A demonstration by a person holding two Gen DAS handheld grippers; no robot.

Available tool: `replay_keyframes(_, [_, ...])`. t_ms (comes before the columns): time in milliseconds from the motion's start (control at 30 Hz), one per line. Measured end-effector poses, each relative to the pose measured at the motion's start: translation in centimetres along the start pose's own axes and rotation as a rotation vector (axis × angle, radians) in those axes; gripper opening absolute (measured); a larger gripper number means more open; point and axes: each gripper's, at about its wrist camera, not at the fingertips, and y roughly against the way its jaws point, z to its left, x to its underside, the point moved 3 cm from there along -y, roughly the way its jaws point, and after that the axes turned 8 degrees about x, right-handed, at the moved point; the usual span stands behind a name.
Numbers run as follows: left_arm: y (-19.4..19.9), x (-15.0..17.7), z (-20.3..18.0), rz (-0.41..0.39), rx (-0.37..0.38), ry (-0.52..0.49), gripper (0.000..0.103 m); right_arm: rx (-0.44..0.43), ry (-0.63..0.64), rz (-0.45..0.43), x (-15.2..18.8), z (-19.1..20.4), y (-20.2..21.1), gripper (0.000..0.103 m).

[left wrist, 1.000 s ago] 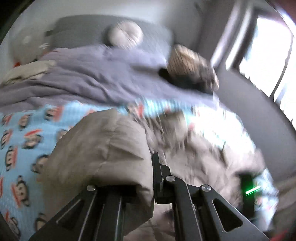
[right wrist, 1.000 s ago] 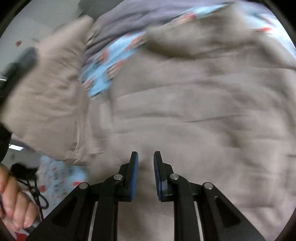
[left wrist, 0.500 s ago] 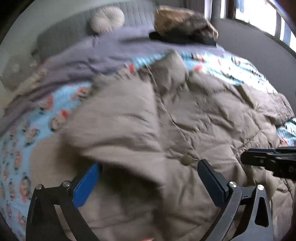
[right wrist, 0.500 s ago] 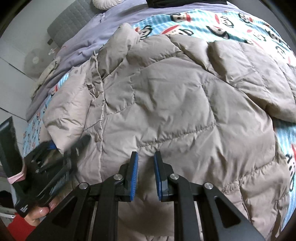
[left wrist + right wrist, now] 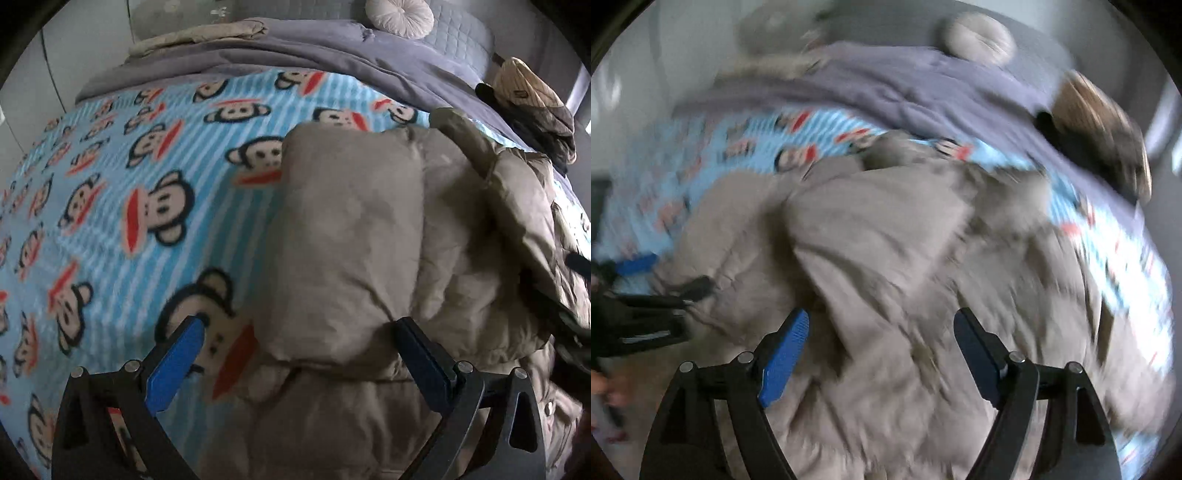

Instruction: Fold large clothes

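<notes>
A large taupe quilted puffer jacket (image 5: 369, 258) lies spread on a bed. One padded sleeve (image 5: 347, 236) is folded over its left side. My left gripper (image 5: 299, 338) hangs open and wide above the near end of that sleeve, its blue pads (image 5: 173, 365) clear of the cloth. In the blurred right wrist view the jacket (image 5: 886, 258) fills the middle. My right gripper (image 5: 881, 328) is over it with jaws opening and nothing pinched between them. The left gripper (image 5: 646, 291) shows at that view's left edge.
The bed carries a blue striped monkey-print blanket (image 5: 129, 192), a lilac duvet (image 5: 314, 51) behind it and a round cushion (image 5: 399, 14) on a grey headboard. A heap of folded clothes (image 5: 532, 107) sits at the far right corner. A hand (image 5: 602, 384) shows at lower left.
My left gripper let go of the jacket sleeve, opened wide and swung left and down. My right gripper went from nearly shut to wide apart while turning.
</notes>
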Motion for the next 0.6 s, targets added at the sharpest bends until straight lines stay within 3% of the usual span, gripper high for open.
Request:
replay_keyframes(67, [-0.5, 0.0, -0.1, 0.008, 0.007, -0.004, 0.103, 0.091, 0.005, -0.016, -0.4, -0.2, -1.2, 0.083])
replay_keyframes(133, [0.0, -0.2, 0.1, 0.014, 0.051, 0.005, 0.103, 0.130, -0.135, 0.004, -0.4, -3.6, -2.0, 0.083])
replay_keyframes(200, [1.0, -1.9, 0.7, -0.015, 0.146, 0.026, 0.103, 0.055, -0.377, 0.075, 1.0, -8.1, -3.0, 0.083])
replay_keyframes(267, [1.5, -3.8, 1.6, -0.022, 0.230, 0.060, 0.103, -0.087, -0.642, 0.153, 3.9, -12.6, -4.4, 0.083])
replay_keyframes(300, [1.4, -4.8, 2.3, -0.014, 0.274, 0.082, 0.103, -0.125, -0.705, 0.173, 5.0, -13.8, -4.8, 0.083])
replay_keyframes(367, [0.0, -6.9, 3.9, 0.018, 0.348, 0.139, 0.103, -0.206, -0.785, 0.205, 7.1, -15.3, -5.7, 0.070])
replay_keyframes(433, [-2.3, -8.9, 5.3, 0.051, 0.403, 0.197, 0.103, -0.237, -0.818, 0.210, 8.3, -16.1, -6.1, 0.048])
replay_keyframes(467, [-3.5, -9.5, 5.7, 0.073, 0.426, 0.228, 0.099, -0.255, -0.833, 0.206, 8.7, -16.5, -6.1, 0.044])
replay_keyframes(500, [-4.6, -9.9, 6.0, 0.097, 0.461, 0.259, 0.093, -0.263, -0.839, 0.204, 9.0, -16.7, -6.1, 0.039])
replay_keyframes(567, [-6.3, -10.7, 5.7, 0.119, 0.510, 0.290, 0.042, -0.275, -0.842, 0.201, 9.3, -16.9, -6.3, 0.035])
replay_keyframes(600, [-6.4, -10.8, 5.3, 0.114, 0.533, 0.289, 0.028, -0.276, -0.838, 0.200, 9.5, -16.9, -6.3, 0.035])
